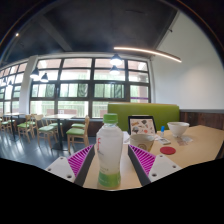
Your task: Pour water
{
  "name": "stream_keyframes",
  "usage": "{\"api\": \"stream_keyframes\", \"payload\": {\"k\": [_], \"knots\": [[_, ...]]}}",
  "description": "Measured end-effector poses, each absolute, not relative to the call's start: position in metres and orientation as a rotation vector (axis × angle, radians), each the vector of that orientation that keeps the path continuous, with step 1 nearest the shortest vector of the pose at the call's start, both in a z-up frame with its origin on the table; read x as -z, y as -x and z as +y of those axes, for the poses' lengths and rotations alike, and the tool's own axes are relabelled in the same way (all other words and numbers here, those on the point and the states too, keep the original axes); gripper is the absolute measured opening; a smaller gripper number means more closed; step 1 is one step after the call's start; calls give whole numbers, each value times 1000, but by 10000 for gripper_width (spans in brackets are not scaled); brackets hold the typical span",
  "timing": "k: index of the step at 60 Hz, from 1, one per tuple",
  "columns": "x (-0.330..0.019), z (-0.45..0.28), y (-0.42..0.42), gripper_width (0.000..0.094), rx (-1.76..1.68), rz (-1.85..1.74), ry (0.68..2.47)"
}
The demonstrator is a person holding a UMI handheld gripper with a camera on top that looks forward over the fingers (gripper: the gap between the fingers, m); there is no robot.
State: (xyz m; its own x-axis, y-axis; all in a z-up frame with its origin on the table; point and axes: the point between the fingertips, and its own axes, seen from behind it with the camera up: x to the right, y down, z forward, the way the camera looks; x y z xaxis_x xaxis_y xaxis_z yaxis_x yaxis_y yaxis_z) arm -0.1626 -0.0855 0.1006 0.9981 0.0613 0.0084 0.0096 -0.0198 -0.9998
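Observation:
A clear plastic bottle [110,150] with a white cap and a green band near its base stands upright on the light wooden table [195,150]. It sits between the two fingers of my gripper [110,158]. The magenta pads [82,160] flank it left and right, and a narrow strip of table shows on each side, so the gripper is open around it. Beyond the bottle to the right are a white cup with a dark pattern [142,126] and a white bowl [178,128].
A small red disc [168,151] lies on the table ahead of the right finger. A green sofa [150,112] runs behind the table. Green chairs and tables [50,128] fill the room to the left, under large windows.

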Motion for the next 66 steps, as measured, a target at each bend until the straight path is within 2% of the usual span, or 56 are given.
{"api": "stream_keyframes", "payload": {"k": [4,6,8,9,14,24,31,38,47,53,60,66], "knots": [[-95,-62,169,758,-27,-41,1621],[-91,-50,171,707,-31,-45,1627],[-88,-41,168,526,-25,-40,1641],[-84,-38,167,466,-19,-40,1660],[-85,-38,169,447,-13,25,1666],[-82,-32,175,445,-5,-66,1684],[-81,-21,189,317,-68,-126,1670],[-98,0,211,295,-220,-68,1640],[-143,35,207,296,-661,357,1583],[-166,58,191,297,-1029,709,1458],[-148,93,149,294,-1423,1101,1295],[-155,91,147,297,-1705,1306,1130]]}}
